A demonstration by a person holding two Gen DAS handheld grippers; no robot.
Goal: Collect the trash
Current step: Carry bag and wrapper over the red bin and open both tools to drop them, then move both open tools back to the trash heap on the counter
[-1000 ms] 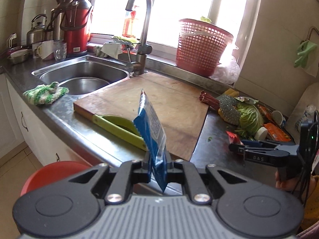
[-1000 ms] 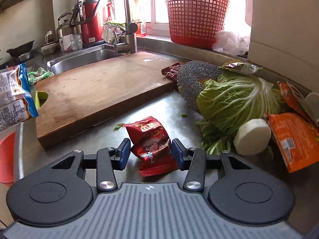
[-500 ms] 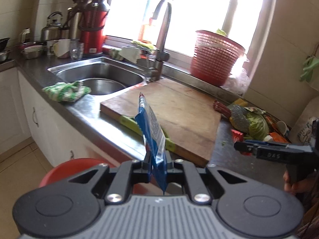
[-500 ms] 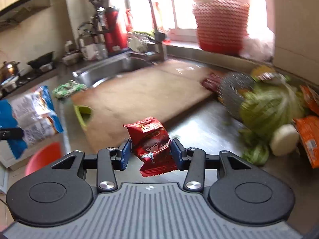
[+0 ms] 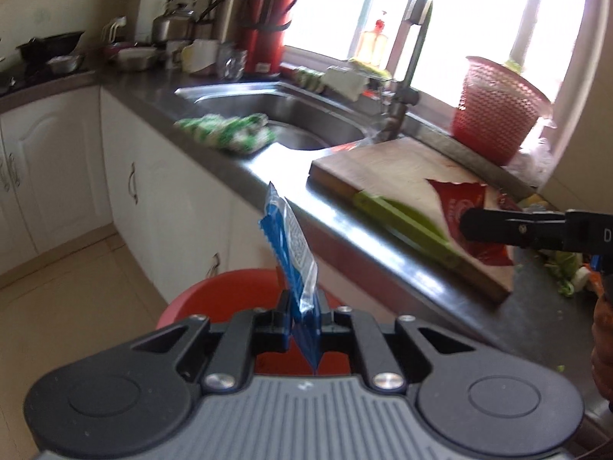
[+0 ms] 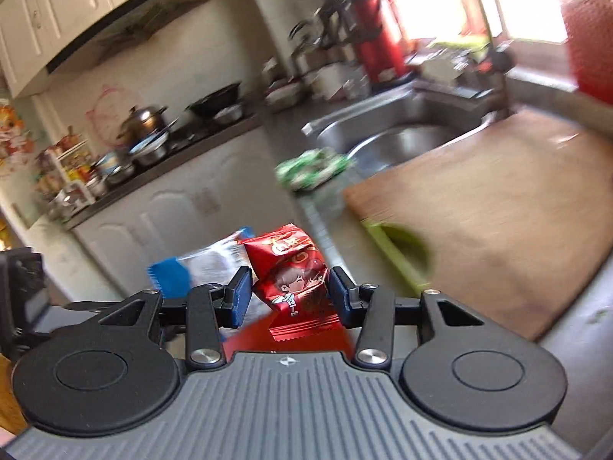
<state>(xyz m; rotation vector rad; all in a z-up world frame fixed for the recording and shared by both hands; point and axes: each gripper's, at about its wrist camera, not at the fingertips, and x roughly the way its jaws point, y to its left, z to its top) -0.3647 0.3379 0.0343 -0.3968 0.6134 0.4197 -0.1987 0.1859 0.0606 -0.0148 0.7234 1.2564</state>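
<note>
The blue wrapper (image 5: 293, 253) stands on edge, pinched at its lower end between the nearly closed jaws of the left gripper (image 5: 302, 320), which is clamped on it. Directly beneath, at 6 o'clock of the wrapper in the left wrist view, sits the red bin (image 5: 214, 299) on the floor in front of the white cabinets (image 5: 69, 176).

The red wrapper (image 6: 293, 280) is gripped from both sides by the right gripper (image 6: 290, 295), whose jaws stand partly apart with the packet filling the gap. In the left wrist view this gripper (image 5: 465, 224) comes in from 3 o'clock, the red wrapper (image 5: 459, 199) hanging over the counter's front edge.

In the right wrist view the blue wrapper (image 6: 203, 264) shows at 9 o'clock of the red one, just behind it, with red of the bin (image 6: 260, 335) below.

Further out lie the cutting board (image 5: 398, 176) at 2 o'clock, the green cloth (image 5: 226, 132) beside the sink (image 5: 276, 103), and the red basket (image 5: 494, 111) by the window.
</note>
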